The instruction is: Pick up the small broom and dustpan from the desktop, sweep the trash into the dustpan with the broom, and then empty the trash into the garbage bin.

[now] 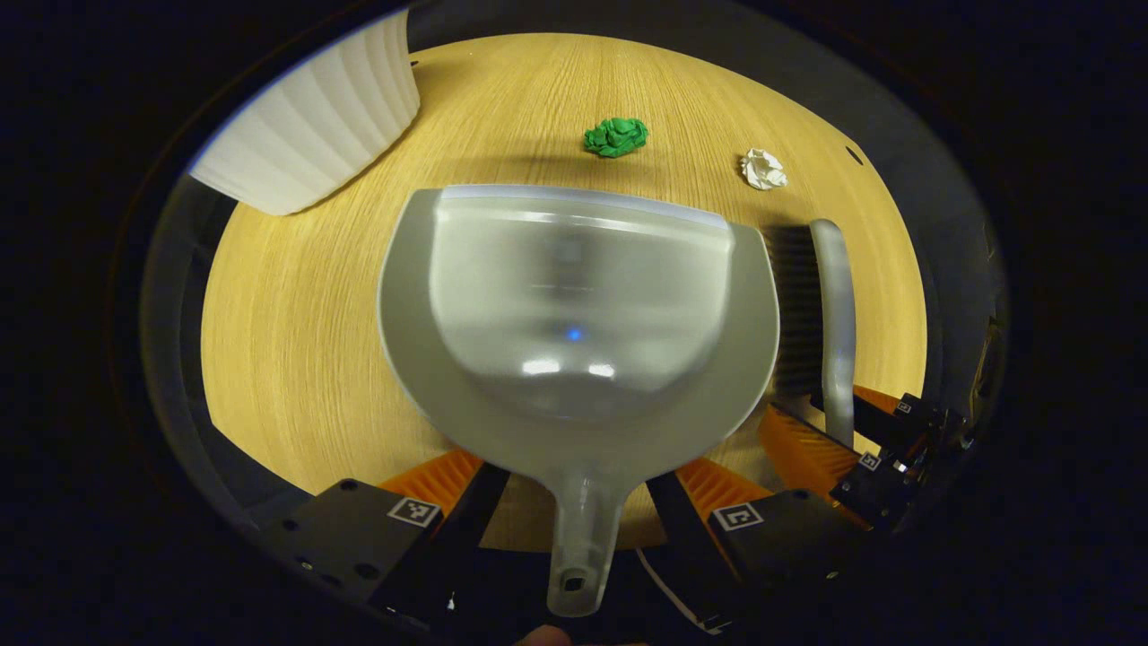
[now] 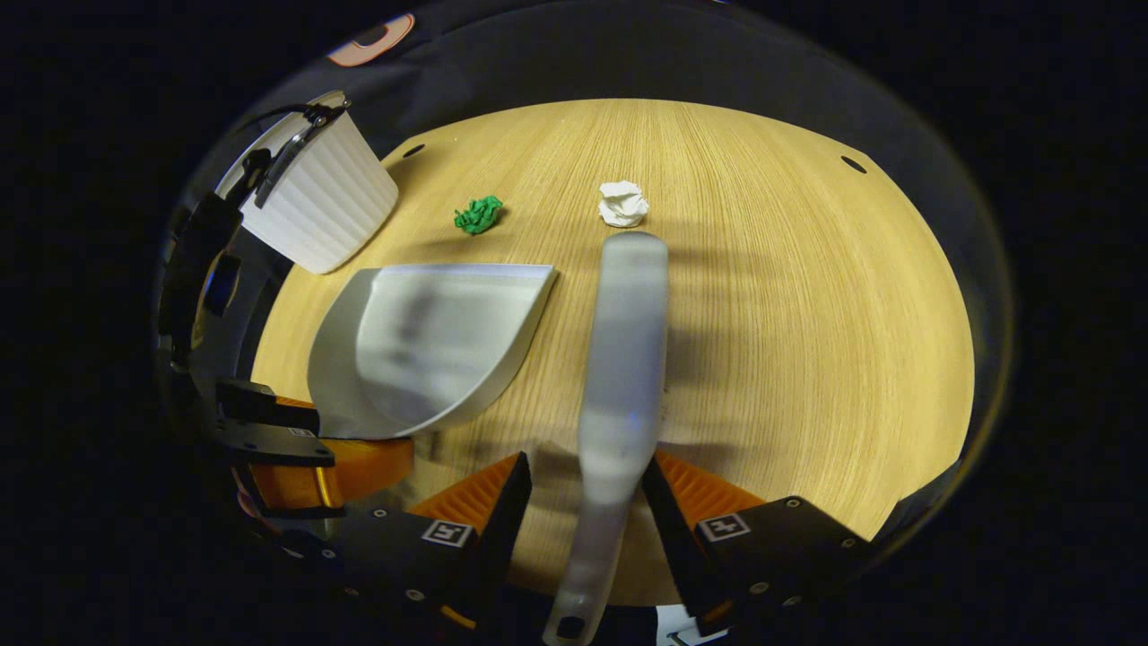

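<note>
My left gripper is shut on the handle of the grey dustpan, which hangs tilted just above the wooden desktop with its lip pointing away. To its right, the grey broom is held by my right gripper. In the right gripper view, my right gripper is shut on the broom handle, and the head reaches towards a white paper ball. A green paper ball lies beyond the dustpan. The same green ball and white ball lie ahead of the dustpan lip.
A white ribbed garbage bin stands at the desktop's far left corner, also seen as the bin left of the dustpan. My left gripper sits at the desk's near left. Bare wood spreads to the right of the broom.
</note>
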### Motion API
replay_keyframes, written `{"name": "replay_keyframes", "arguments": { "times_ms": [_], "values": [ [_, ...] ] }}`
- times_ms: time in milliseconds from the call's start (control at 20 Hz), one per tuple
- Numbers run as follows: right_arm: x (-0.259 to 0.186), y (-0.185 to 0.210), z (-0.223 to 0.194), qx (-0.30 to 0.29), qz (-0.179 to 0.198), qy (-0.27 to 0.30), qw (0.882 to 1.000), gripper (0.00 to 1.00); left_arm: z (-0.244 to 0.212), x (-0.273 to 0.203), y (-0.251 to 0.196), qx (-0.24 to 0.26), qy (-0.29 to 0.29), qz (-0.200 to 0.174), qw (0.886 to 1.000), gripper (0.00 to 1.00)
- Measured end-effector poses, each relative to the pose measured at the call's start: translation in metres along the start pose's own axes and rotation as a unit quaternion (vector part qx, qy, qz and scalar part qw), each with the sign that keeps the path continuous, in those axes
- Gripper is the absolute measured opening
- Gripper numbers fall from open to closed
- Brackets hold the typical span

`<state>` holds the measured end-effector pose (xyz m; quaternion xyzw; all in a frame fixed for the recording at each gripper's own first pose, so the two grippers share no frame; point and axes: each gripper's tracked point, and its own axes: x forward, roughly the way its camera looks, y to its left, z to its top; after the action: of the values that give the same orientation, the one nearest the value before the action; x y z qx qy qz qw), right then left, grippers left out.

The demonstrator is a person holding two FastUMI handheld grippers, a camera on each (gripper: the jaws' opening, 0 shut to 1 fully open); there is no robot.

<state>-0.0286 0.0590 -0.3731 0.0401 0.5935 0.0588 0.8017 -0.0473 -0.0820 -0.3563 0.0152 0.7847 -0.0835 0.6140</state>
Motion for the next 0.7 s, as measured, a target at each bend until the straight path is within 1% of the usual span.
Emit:
{"name": "replay_keyframes", "arguments": {
  "times_ms": [50,100,150,200,250,300,350,450,700],
  "values": [
    [0.001,-0.002,0.002,0.001,-0.004,0.002,1.0,0.64,0.0,0.0,-0.003,0.003,0.005,-0.003,1.0,0.88],
    [0.001,-0.004,0.002,0.004,-0.008,0.003,1.0,0.58,0.001,0.0,-0.001,0.008,0.008,-0.001,1.0,0.84],
    [0.002,-0.005,0.0,0.008,-0.013,0.006,1.0,0.45,0.001,0.001,0.002,0.011,0.01,0.005,1.0,0.71],
    [0.001,-0.008,0.002,0.011,-0.018,0.009,1.0,0.4,0.0,-0.001,0.005,0.013,0.015,0.012,1.0,0.59],
    [-0.001,-0.011,0.003,0.015,-0.018,0.008,1.0,0.39,0.001,-0.002,0.007,0.014,0.021,0.013,1.0,0.47],
    [-0.001,-0.012,0.003,0.018,-0.017,0.01,1.0,0.35,0.0,-0.004,0.005,0.018,0.021,0.014,1.0,0.44],
    [-0.002,-0.012,0.002,0.021,-0.012,0.012,1.0,0.24,0.0,-0.004,0.003,0.024,0.023,0.015,0.999,0.41],
    [0.0,-0.014,0.005,0.029,-0.008,0.013,0.999,0.22,0.0,-0.004,0.005,0.033,0.025,0.014,0.999,0.35],
    [-0.004,-0.038,0.027,0.035,-0.017,0.007,0.999,0.17,0.006,-0.008,0.011,0.058,0.021,0.008,0.998,0.31]
  ]
}}
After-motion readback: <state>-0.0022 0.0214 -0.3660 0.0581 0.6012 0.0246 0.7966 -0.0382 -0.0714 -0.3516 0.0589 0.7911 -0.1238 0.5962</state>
